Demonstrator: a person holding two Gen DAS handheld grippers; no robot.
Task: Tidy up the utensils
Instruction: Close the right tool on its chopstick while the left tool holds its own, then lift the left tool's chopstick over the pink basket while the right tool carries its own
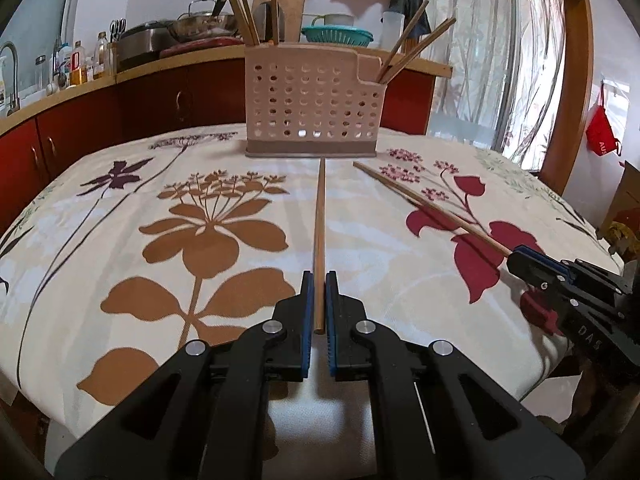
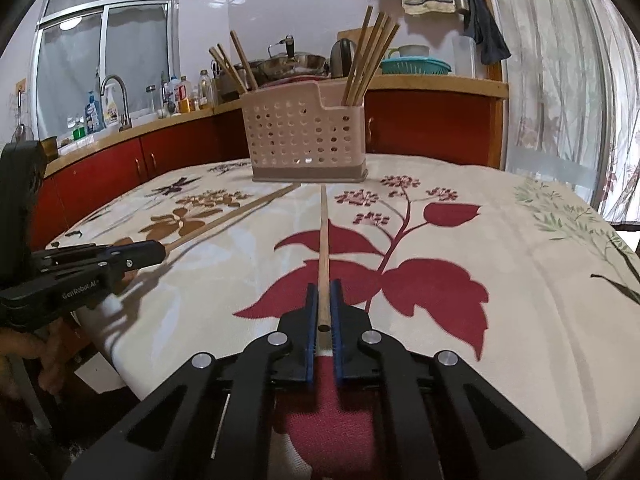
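A pink perforated utensil holder (image 1: 312, 104) stands at the far side of the table, with several wooden chopsticks upright in its left and right compartments; it also shows in the right wrist view (image 2: 306, 138). My left gripper (image 1: 319, 280) is shut on a wooden chopstick (image 1: 320, 220) that points at the holder. My right gripper (image 2: 324, 288) is shut on another chopstick (image 2: 323, 240), also pointing at the holder. Each gripper shows in the other's view, the right one (image 1: 528, 258) and the left one (image 2: 152, 250), each holding its chopstick low over the cloth.
The table carries a floral tablecloth (image 1: 200, 216). Behind it runs a red cabinet counter (image 1: 120, 96) with pots, bottles, a sink tap and a teal colander (image 1: 338, 36). A curtained window (image 2: 560, 80) is at the right.
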